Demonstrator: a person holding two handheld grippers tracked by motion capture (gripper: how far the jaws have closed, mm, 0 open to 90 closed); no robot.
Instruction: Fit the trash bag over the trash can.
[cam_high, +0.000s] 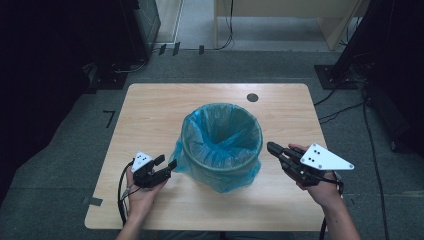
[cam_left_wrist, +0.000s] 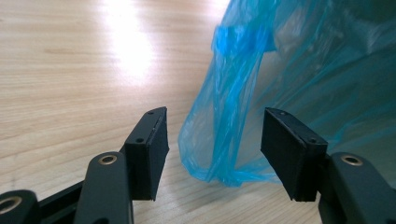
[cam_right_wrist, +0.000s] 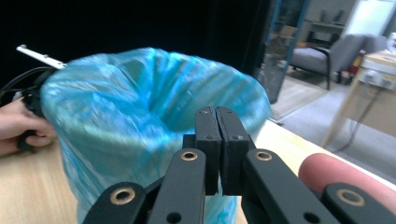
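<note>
A round bin lined with a blue plastic bag (cam_high: 222, 145) stands in the middle of the wooden table (cam_high: 150, 115). My left gripper (cam_high: 167, 161) lies low at the bin's near-left side, open. In the left gripper view a hanging fold of the bag (cam_left_wrist: 224, 140) sits between the two pads (cam_left_wrist: 154, 144), and neither pad touches it. My right gripper (cam_high: 270, 147) is held above the table just right of the bin's rim, pointing at it. Its jaws (cam_right_wrist: 217, 114) are pressed together with nothing between them, and the bag's open mouth (cam_right_wrist: 140, 93) is right behind them.
A small dark round hole (cam_high: 252, 97) sits near the table's far edge. Cables and dark stands cover the floor around the table. In the right gripper view, the other hand (cam_right_wrist: 18, 126) shows past the bin and a grey armchair (cam_right_wrist: 322, 56) stands far off.
</note>
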